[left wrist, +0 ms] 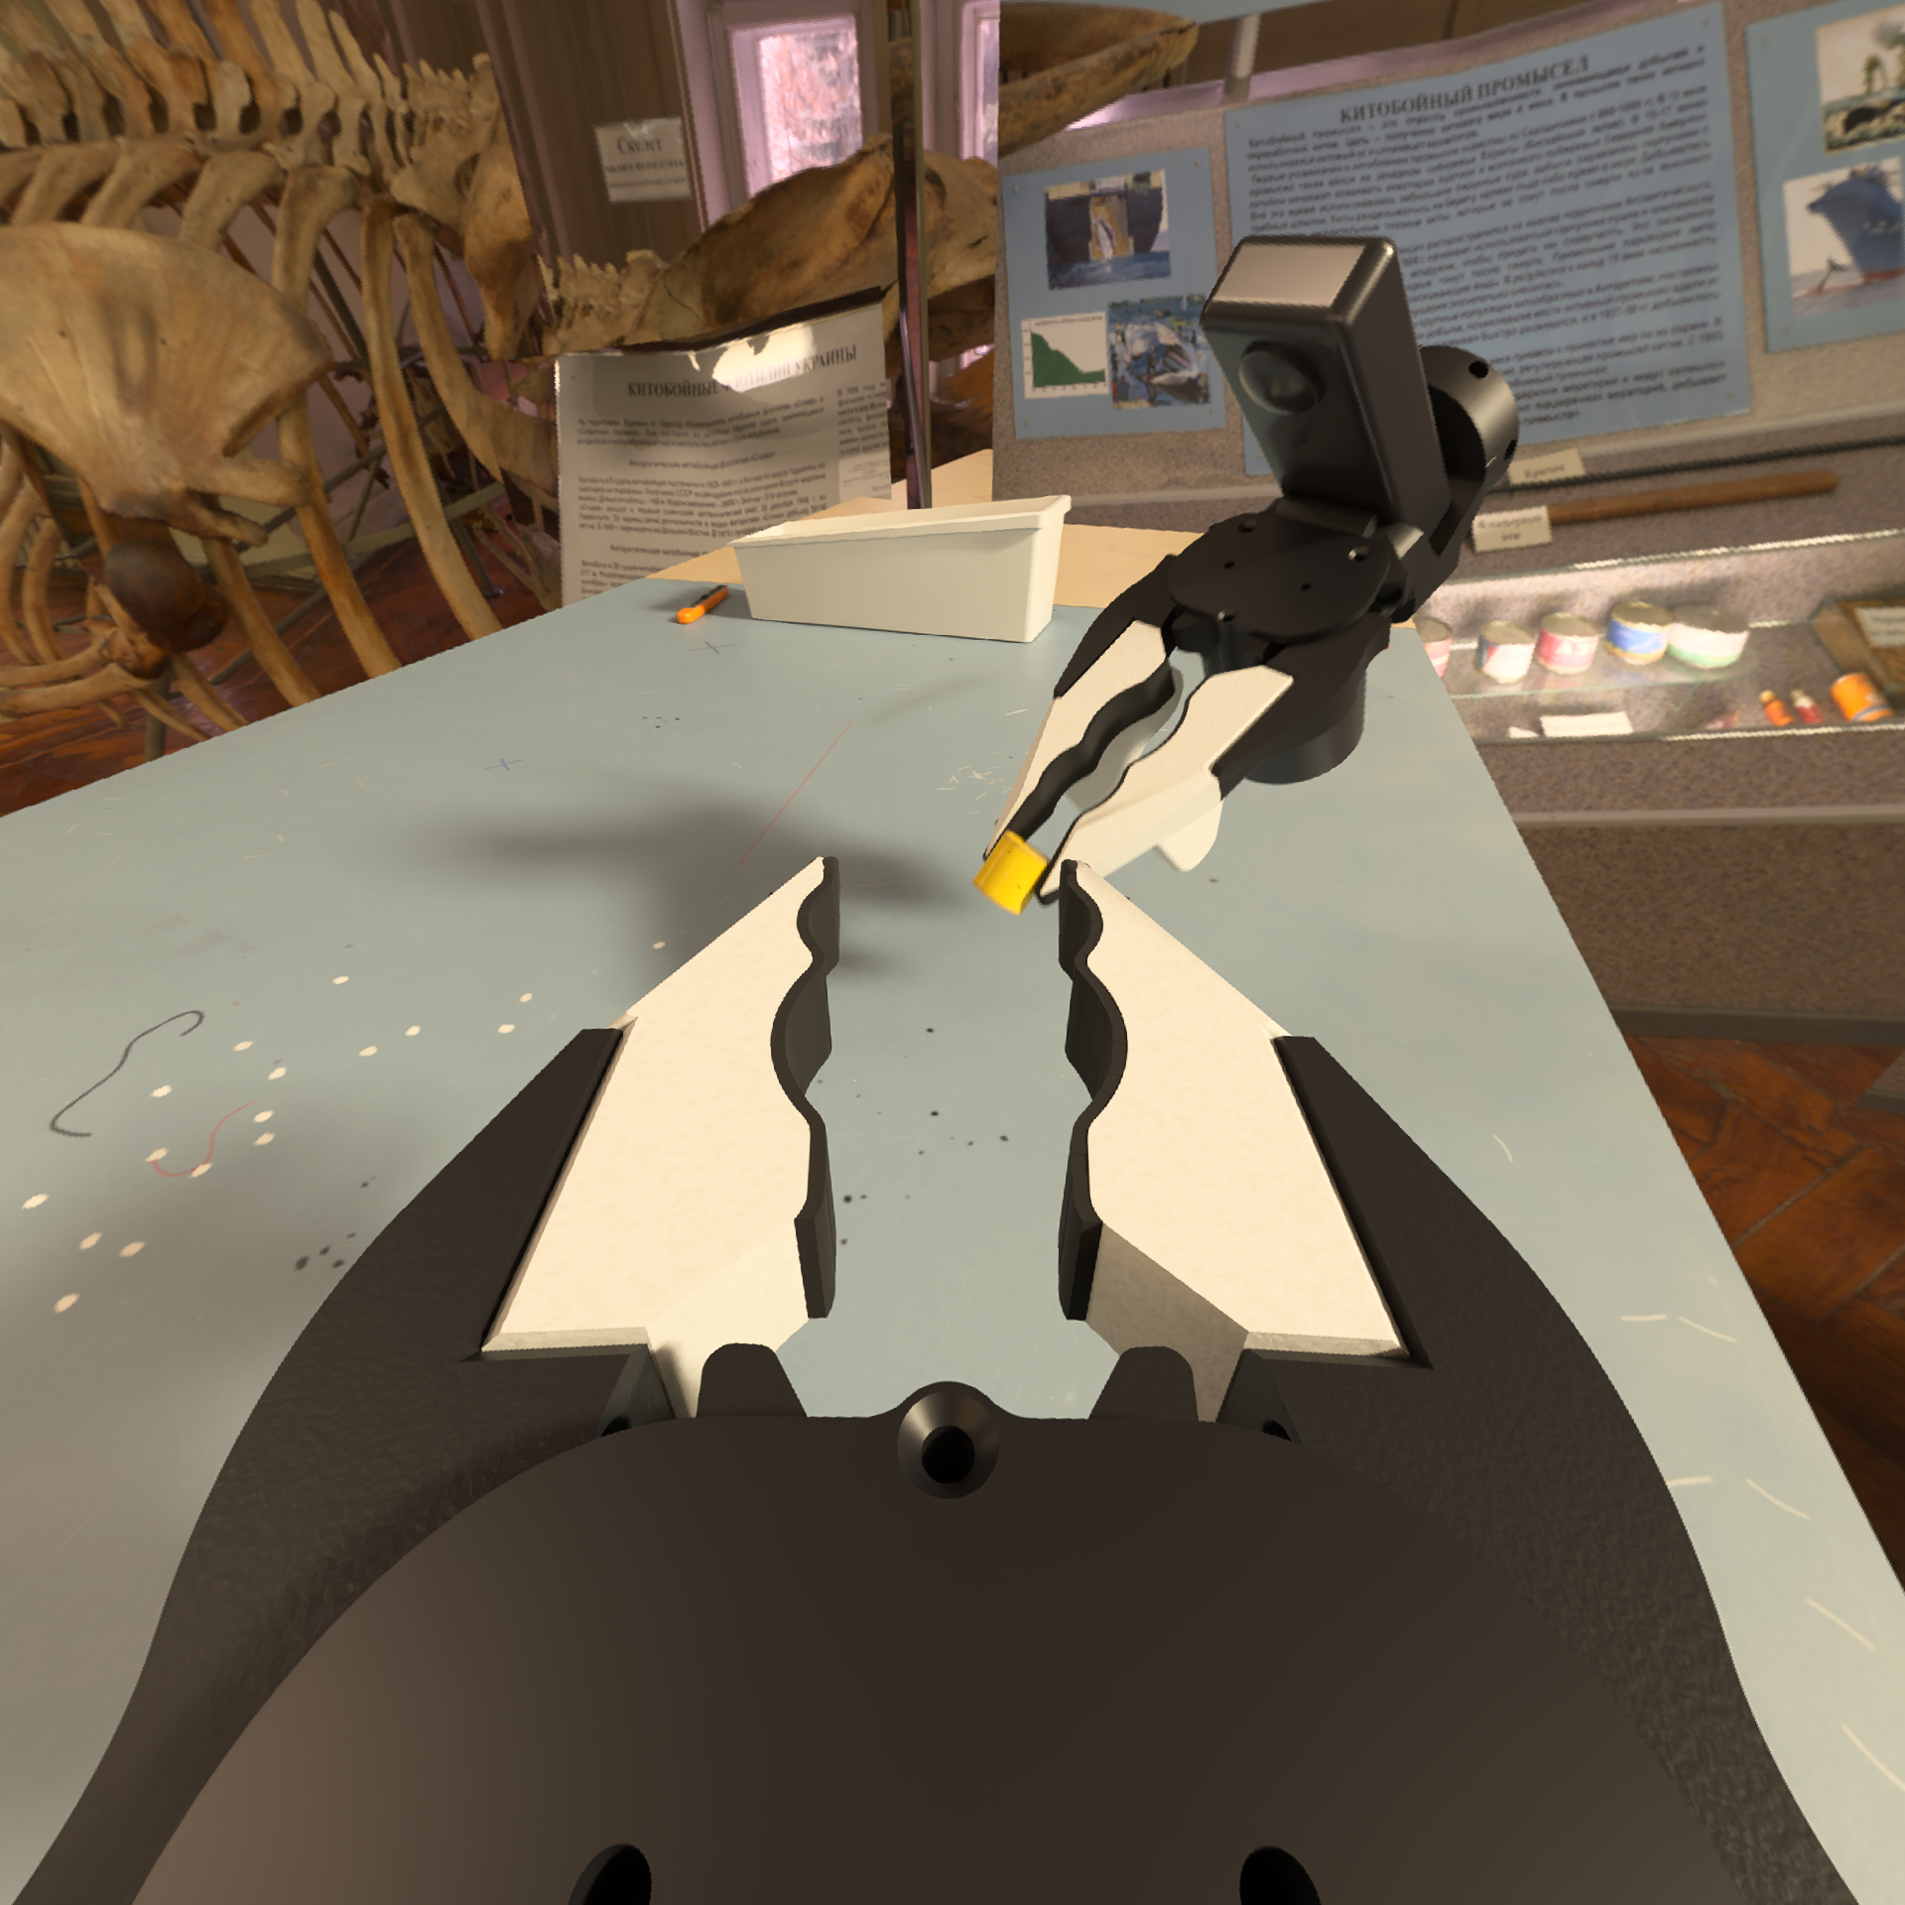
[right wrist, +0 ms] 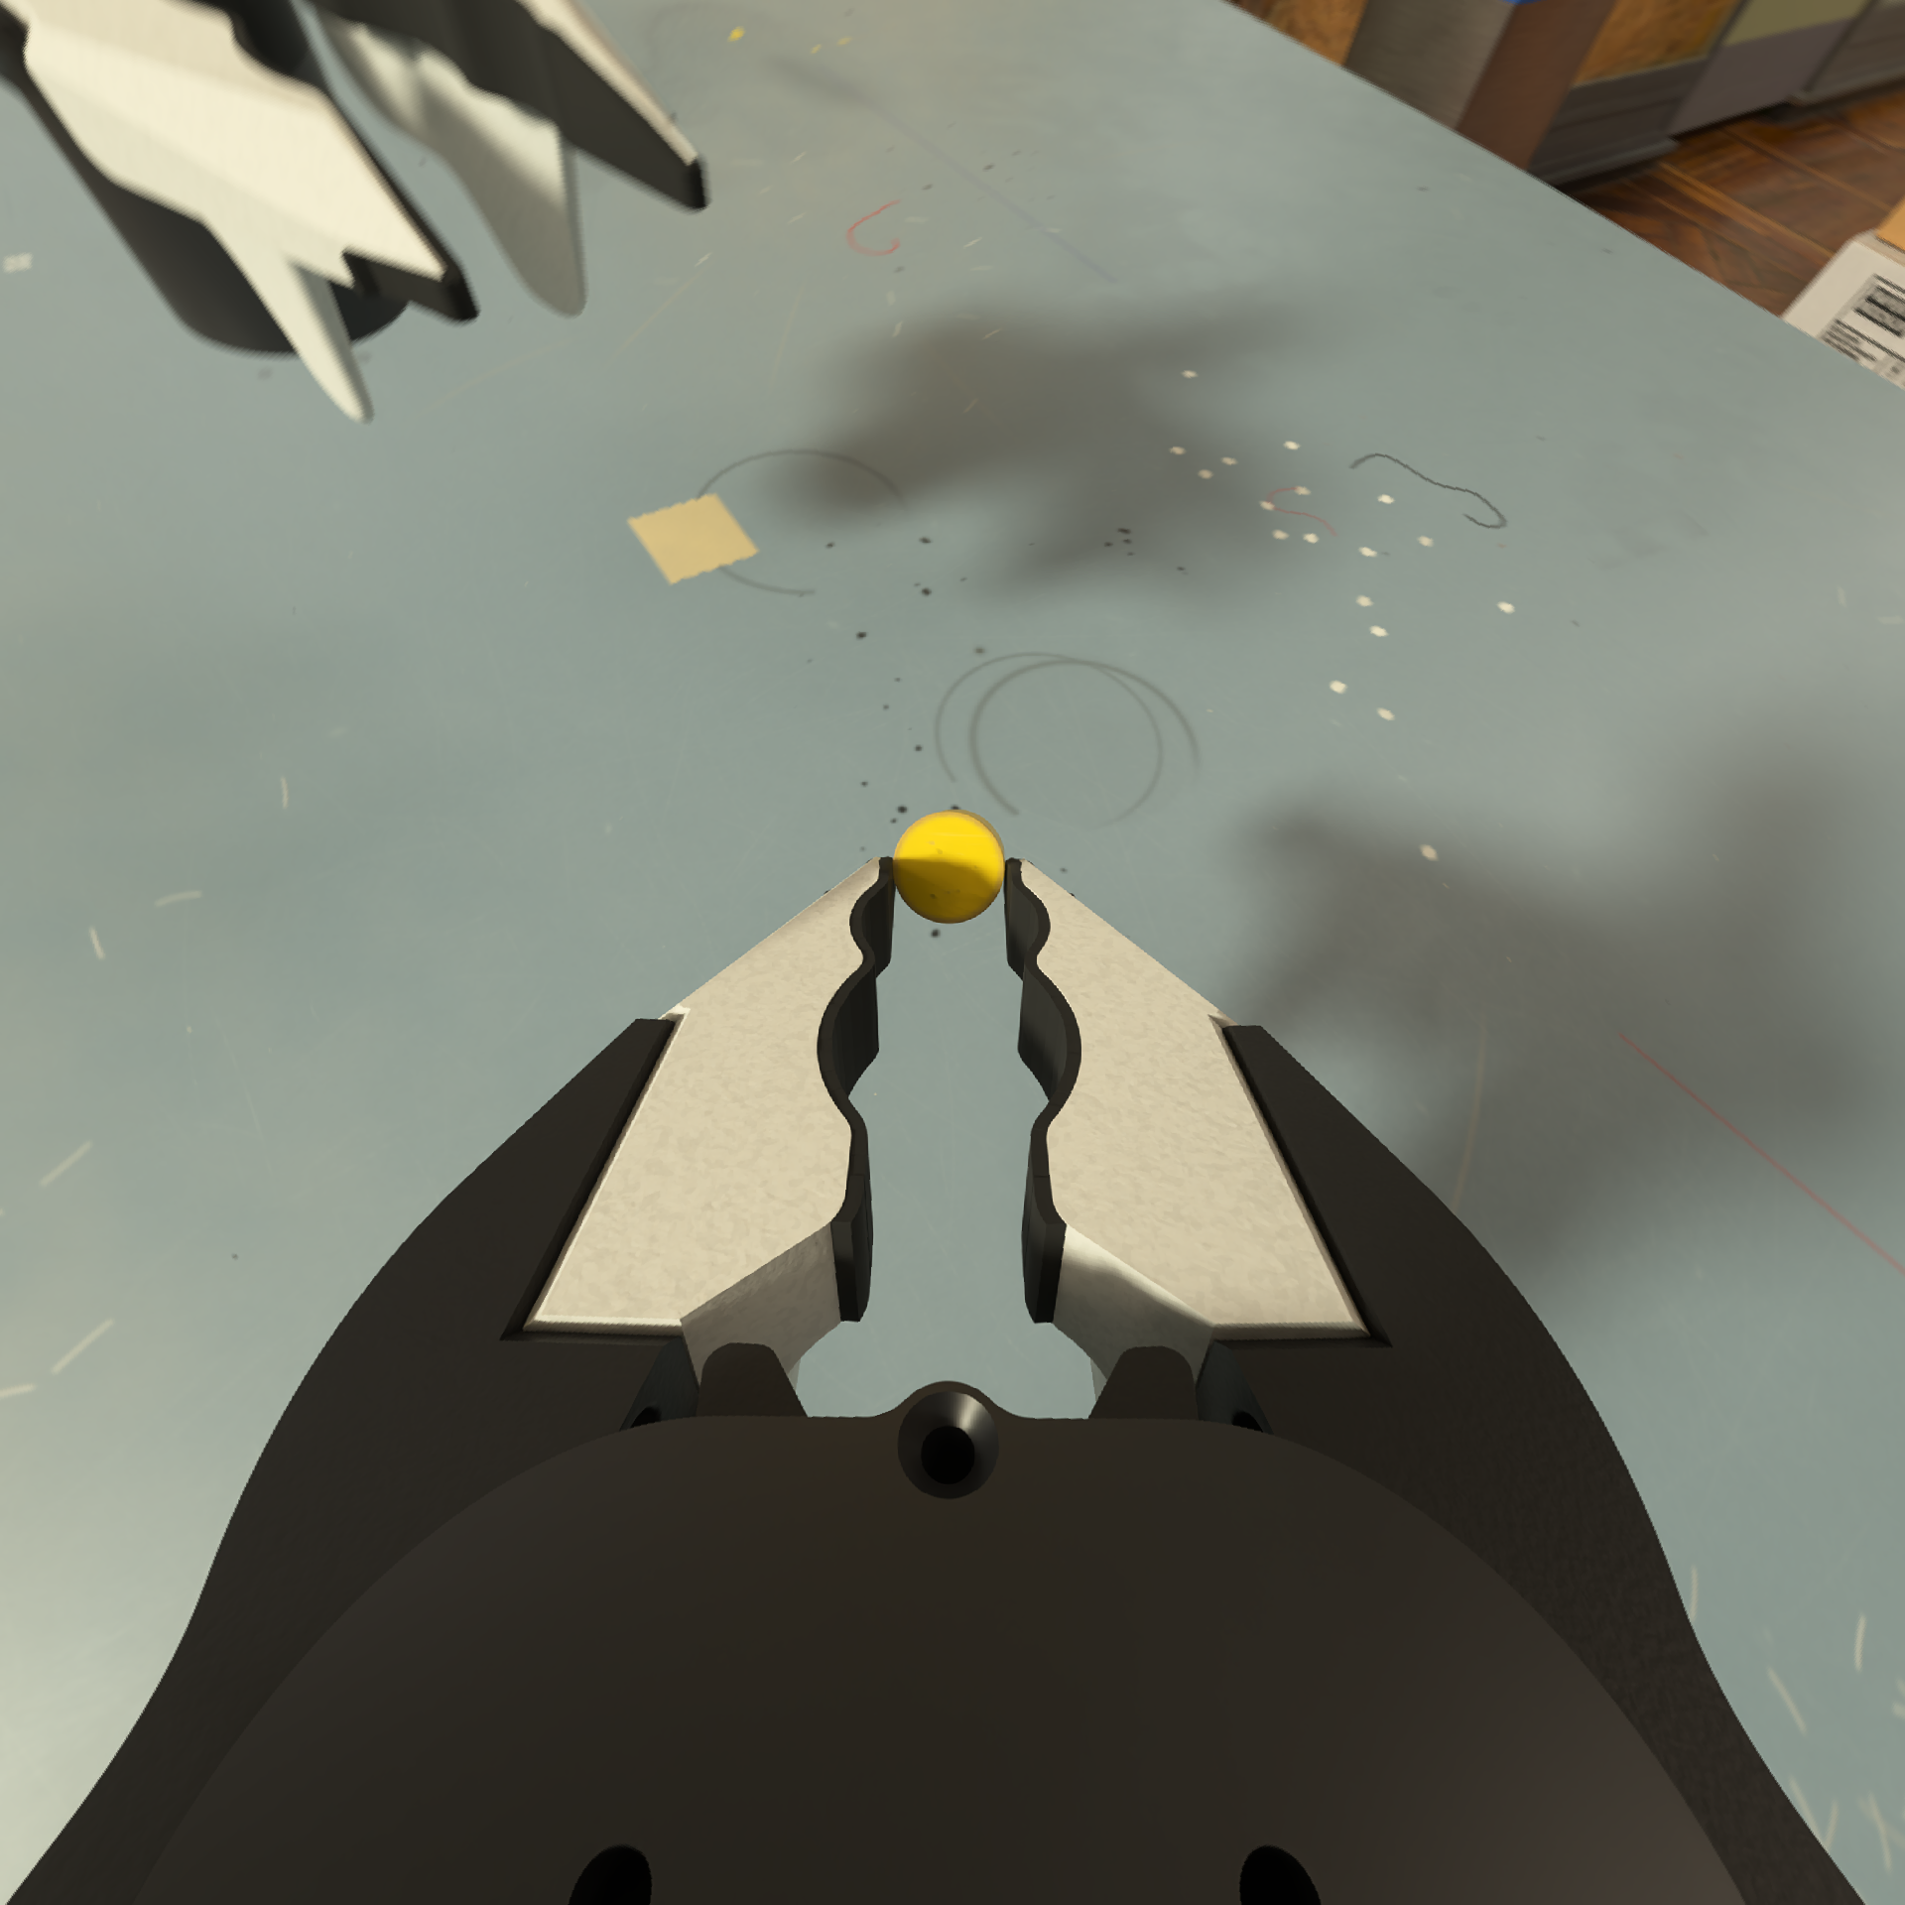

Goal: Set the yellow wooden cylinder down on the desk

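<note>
The yellow wooden cylinder (right wrist: 947, 866) is a short yellow peg, pinched at the very tips of my right gripper (right wrist: 949, 871), its round end facing the camera. It is held above the grey-blue desk (right wrist: 412, 928). In the left wrist view the cylinder (left wrist: 1011, 874) sits in the right gripper (left wrist: 1021, 876), which tilts down toward the desk (left wrist: 412, 876). My left gripper (left wrist: 948, 876) is open and empty, its tips just left of and near the cylinder. The left gripper also shows at the top left of the right wrist view (right wrist: 464, 258).
A white rectangular bin (left wrist: 907, 567) and an orange pen (left wrist: 703, 603) lie at the desk's far end. A tan paper scrap (right wrist: 691, 536) lies on the desk. The desk's right edge (left wrist: 1546, 979) drops to wooden floor; a display case (left wrist: 1701, 660) stands beyond.
</note>
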{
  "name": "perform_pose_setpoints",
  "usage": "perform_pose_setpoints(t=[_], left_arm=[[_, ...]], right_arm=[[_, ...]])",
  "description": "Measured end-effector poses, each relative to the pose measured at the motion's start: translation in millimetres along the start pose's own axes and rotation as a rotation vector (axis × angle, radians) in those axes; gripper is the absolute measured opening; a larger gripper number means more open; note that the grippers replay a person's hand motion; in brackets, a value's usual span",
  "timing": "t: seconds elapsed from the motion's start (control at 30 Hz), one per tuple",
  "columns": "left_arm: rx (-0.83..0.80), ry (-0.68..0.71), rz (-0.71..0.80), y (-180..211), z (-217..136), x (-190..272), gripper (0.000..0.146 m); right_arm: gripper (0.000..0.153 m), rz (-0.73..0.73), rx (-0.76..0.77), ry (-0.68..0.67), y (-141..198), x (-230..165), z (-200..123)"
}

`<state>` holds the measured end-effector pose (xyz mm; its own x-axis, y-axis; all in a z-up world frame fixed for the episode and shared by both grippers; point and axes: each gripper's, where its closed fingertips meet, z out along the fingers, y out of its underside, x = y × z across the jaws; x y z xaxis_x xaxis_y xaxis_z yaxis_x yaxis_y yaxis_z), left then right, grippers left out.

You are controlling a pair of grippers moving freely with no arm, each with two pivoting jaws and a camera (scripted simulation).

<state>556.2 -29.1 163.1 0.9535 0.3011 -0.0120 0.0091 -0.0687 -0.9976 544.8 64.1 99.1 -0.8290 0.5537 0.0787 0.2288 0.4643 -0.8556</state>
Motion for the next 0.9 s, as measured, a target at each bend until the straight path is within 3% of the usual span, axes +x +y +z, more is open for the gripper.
perform_pose_setpoints(t=[0.37, 0.57, 0.73, 0.9], left_arm=[[0.018, -0.044, 0.013, 19.7, -20.5, -10.3, 0.043], [0.019, -0.101, 0.057, 14.4, -31.8, -24.8, 0.044], [0.002, -0.099, 0.026, 9.7, -32.7, -31.6, 0.049], [-0.043, -0.112, 0.002, 13.9, -38.7, -39.7, 0.053]], right_arm=[[0.021, 0.259, 0.086, 0.254, 0.6, 56.6, -63.4], [0.021, 0.431, 0.011, 0.519, 1.4, 153.7, -112.4], [0.021, 0.613, -0.157, 0.529, 19.0, 241.6, -92.2], [0.021, 0.792, -0.386, 0.509, 58.3, 279.7, -68.7]])
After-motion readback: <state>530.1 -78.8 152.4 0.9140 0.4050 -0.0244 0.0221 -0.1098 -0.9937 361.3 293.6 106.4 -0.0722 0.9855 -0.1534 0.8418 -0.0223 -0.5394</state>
